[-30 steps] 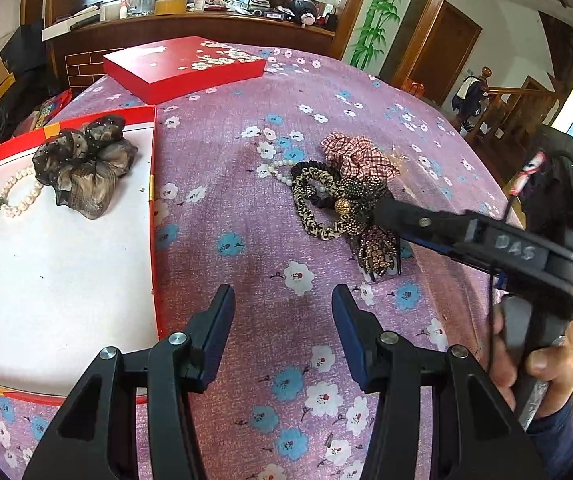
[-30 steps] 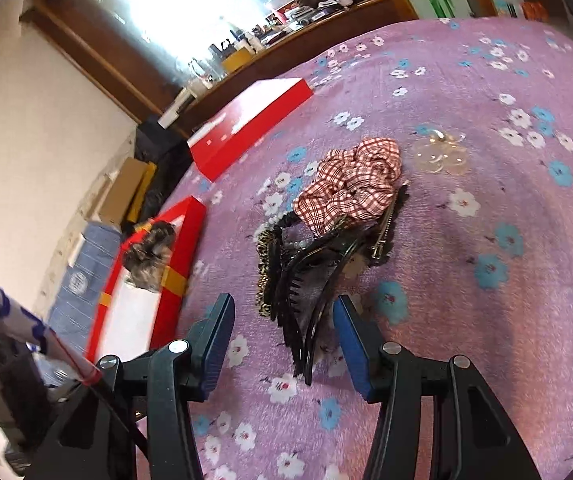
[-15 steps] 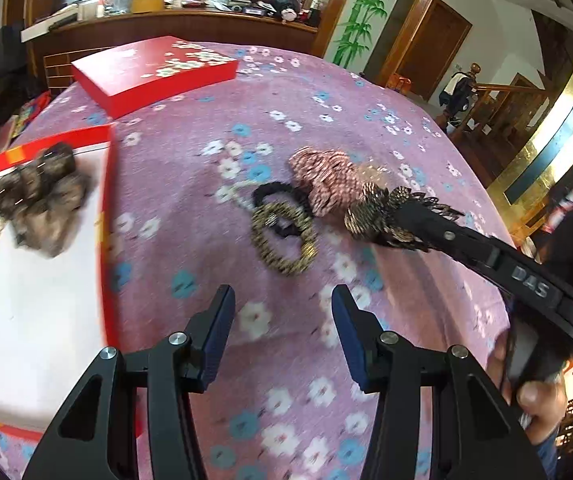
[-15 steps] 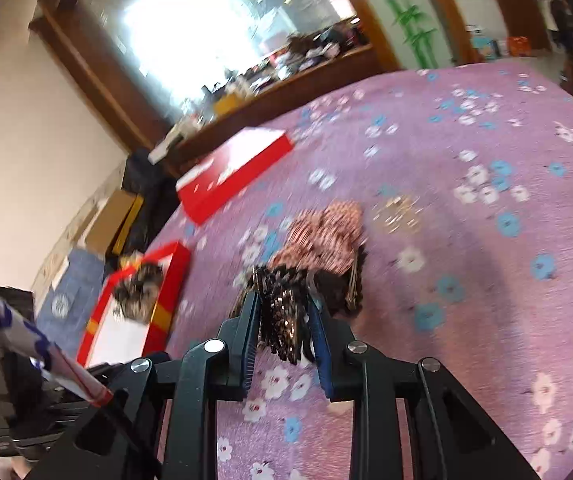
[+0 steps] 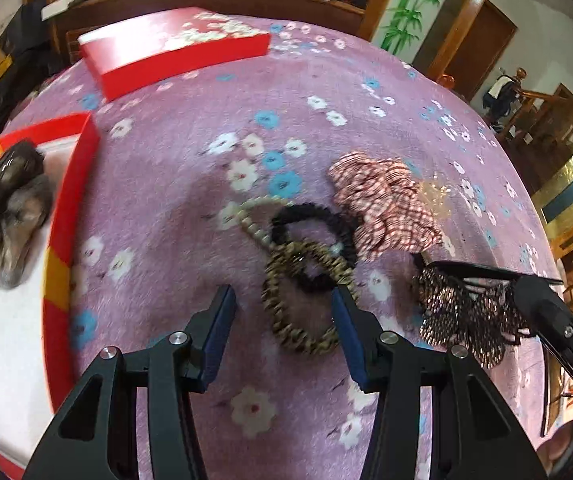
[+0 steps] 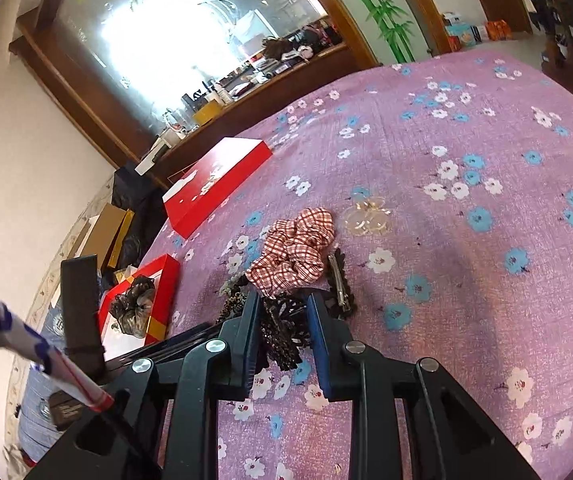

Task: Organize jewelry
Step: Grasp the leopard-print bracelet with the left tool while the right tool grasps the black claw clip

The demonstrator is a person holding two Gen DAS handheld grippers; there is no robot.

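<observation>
1. Purple cloth printed with white and blue flowers (image 5: 190, 128) covered the whole work surface; behind it ran a dark wooden counter crowded with small clutter, with a painted bamboo motif on the wall beside it.
2. No brand, label or writing could be read in either view; the markings on the right gripper's arm fell outside the sharp part of the left wrist view.
3. The left gripper (image 5: 282, 312) hung low over the cloth with its jaws partly apart, having just been closing. Part of the leopard-print hair tie (image 5: 306, 300) lay between them, but the pads did not press on it.
4. That tie overlapped a black hair tie (image 5: 314, 216) and a string of pale beads (image 5: 252, 216), all just beside the red-checked scrunchie (image 5: 386, 204).
5. The right gripper (image 6: 282, 320) had its jaws drawn in on the beaded hair claw (image 6: 280, 336), which it held clear of the cloth near the pile.
6. A dark hair clip (image 6: 338, 280) lay flat beside the scrunchie, and a clear flower-shaped piece (image 6: 366, 216) sat just beyond.
7. The red box (image 5: 74, 216) stood to the left, with a brown scrunchie (image 5: 2, 216) on its white lining.
8. The red lid (image 5: 174, 48) lay apart, near the far edge.
</observation>
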